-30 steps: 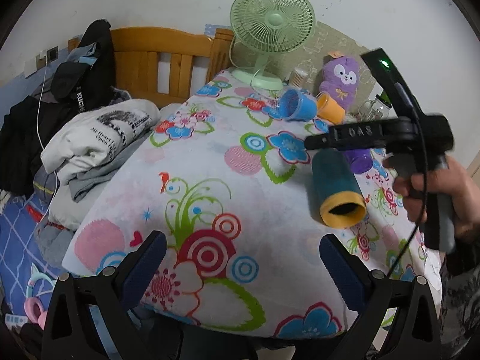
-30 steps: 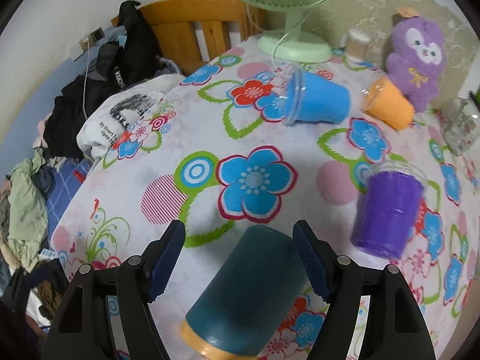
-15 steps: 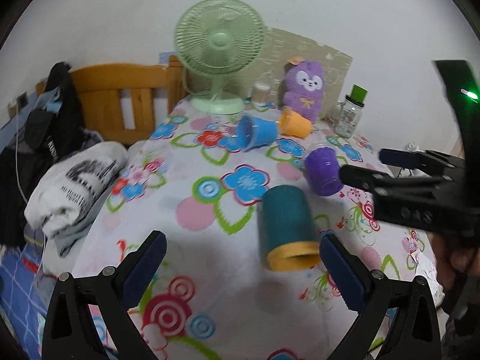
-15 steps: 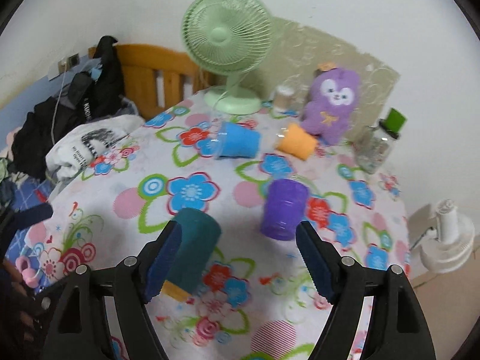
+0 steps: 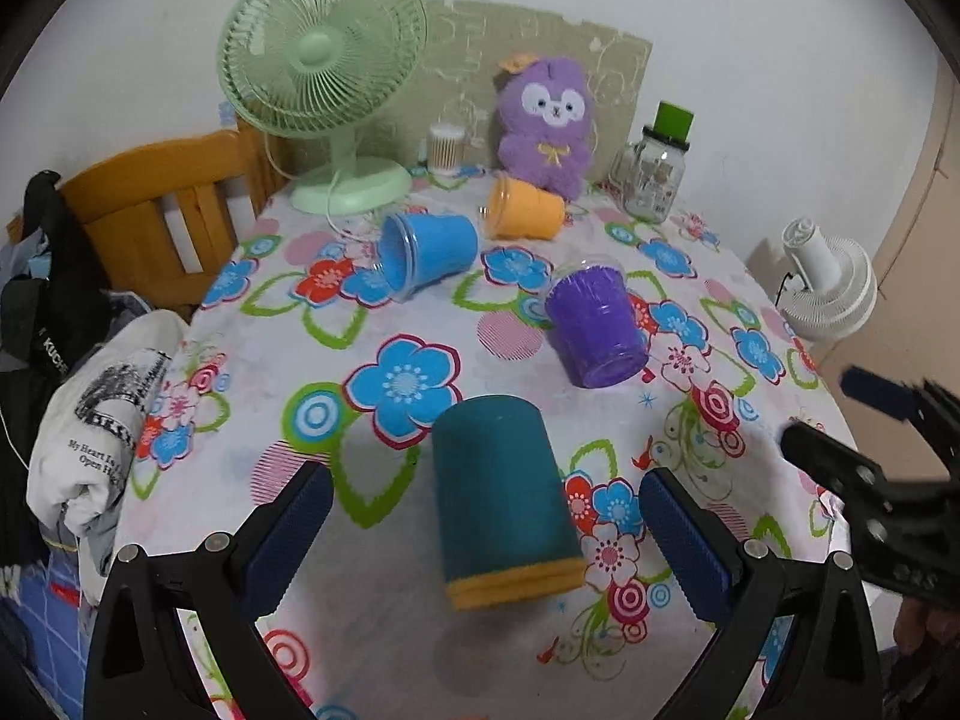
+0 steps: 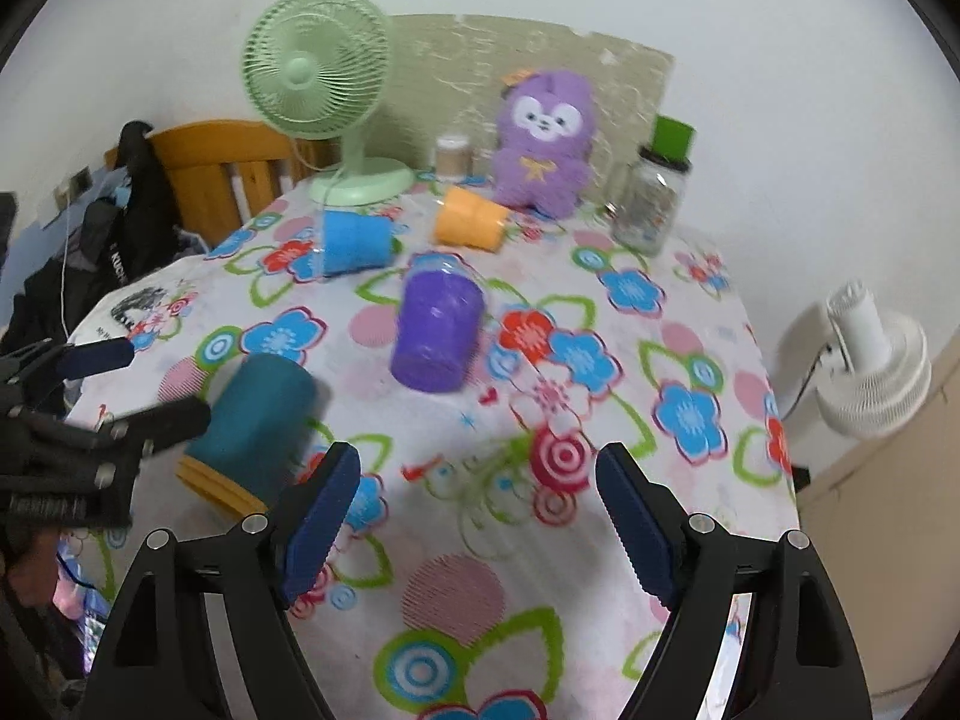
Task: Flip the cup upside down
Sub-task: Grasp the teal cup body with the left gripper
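Note:
A teal cup with an orange rim (image 5: 501, 495) lies on its side on the flowered tablecloth (image 5: 240, 420), rim toward me. My left gripper (image 5: 480, 534) is open, its fingers either side of the cup, apart from it. The cup also shows in the right wrist view (image 6: 252, 420), left of my open, empty right gripper (image 6: 477, 516). A purple cup (image 5: 594, 327) (image 6: 438, 327), a blue cup (image 5: 426, 252) (image 6: 354, 240) and an orange cup (image 5: 525, 213) (image 6: 471, 219) also lie on their sides.
At the table's back stand a green fan (image 5: 321, 60), a purple plush toy (image 5: 549, 120), a glass jar with a green lid (image 5: 654, 171) and a small container (image 5: 445, 147). Clothes (image 5: 102, 420) and a wooden bed frame (image 5: 162, 210) lie left, a white fan (image 5: 828, 282) right.
My right gripper has let go of the teal cup and pulled back to the right. My left gripper has swung in to straddle the cup. The cup lies where it was.

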Motion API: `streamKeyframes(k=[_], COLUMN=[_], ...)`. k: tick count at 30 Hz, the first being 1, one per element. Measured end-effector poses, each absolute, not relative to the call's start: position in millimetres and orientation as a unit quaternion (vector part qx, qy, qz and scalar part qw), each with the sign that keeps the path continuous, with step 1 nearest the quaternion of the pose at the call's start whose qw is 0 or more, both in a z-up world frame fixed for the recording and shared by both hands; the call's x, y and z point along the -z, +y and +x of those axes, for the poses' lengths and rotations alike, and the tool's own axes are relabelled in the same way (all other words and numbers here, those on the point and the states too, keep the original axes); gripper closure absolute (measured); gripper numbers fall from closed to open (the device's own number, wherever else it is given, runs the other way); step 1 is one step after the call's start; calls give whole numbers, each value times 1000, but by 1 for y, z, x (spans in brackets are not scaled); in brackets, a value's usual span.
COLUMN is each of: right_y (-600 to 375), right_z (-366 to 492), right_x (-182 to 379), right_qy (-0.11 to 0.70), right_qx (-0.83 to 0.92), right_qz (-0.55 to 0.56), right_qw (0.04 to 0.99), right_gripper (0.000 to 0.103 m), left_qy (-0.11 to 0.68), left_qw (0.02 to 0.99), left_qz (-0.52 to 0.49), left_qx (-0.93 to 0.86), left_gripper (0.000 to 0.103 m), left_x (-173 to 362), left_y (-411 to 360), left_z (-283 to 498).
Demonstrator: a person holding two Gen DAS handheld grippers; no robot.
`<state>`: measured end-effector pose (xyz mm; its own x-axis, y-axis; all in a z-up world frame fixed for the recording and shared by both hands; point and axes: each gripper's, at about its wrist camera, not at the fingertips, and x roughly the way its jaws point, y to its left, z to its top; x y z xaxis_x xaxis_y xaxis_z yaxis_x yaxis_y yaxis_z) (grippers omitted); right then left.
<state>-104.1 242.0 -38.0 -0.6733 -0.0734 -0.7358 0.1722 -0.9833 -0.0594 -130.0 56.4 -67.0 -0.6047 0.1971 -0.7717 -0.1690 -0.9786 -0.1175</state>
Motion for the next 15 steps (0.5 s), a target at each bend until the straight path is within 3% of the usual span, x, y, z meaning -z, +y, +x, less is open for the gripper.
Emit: streamKeyframes(k=[15], right_y=[251], right_z=[-90], right_x=[55], right_qy=[43], right_qx=[905], right_qz=[417], right_qw=[72], right_gripper=[20], left_qy=[4], left_qw=[110], left_qz=[-549], left_qx=[-828], left_gripper=[0], left_x=[118], left_y=[83], left_z=[-187])
